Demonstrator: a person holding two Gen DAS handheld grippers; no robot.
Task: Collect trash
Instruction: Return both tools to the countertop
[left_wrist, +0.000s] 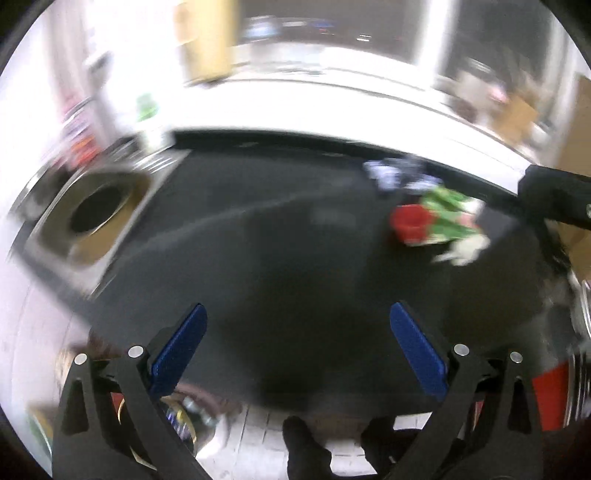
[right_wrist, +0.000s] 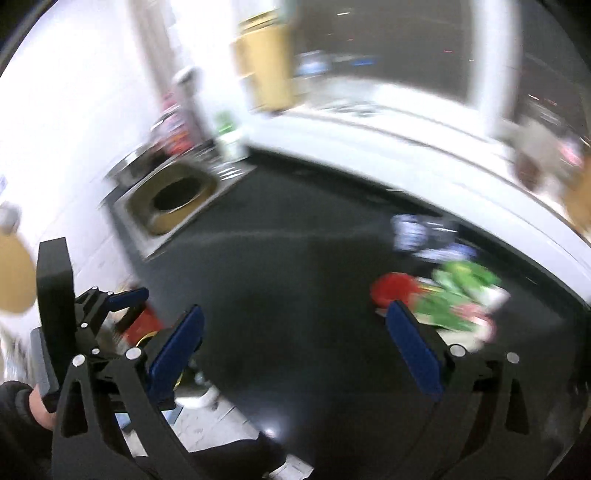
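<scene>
Right wrist, trash pile (right_wrist: 454, 299) just beyond right finger (right_wrist: 413, 350)

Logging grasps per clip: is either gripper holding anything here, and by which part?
Nothing is held. The left gripper and right gripper both stand open over the dark counter, with nothing between their fingers; the trash pile lies untouched.

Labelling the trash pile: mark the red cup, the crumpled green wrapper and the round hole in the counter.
Red cup (left_wrist: 410, 221), left wrist view, on its side wall.
Crumpled green wrapper (right_wrist: 461, 291), right wrist view, on its green middle.
Round hole in the counter (left_wrist: 98, 208), left wrist view, on its dark opening.
</scene>
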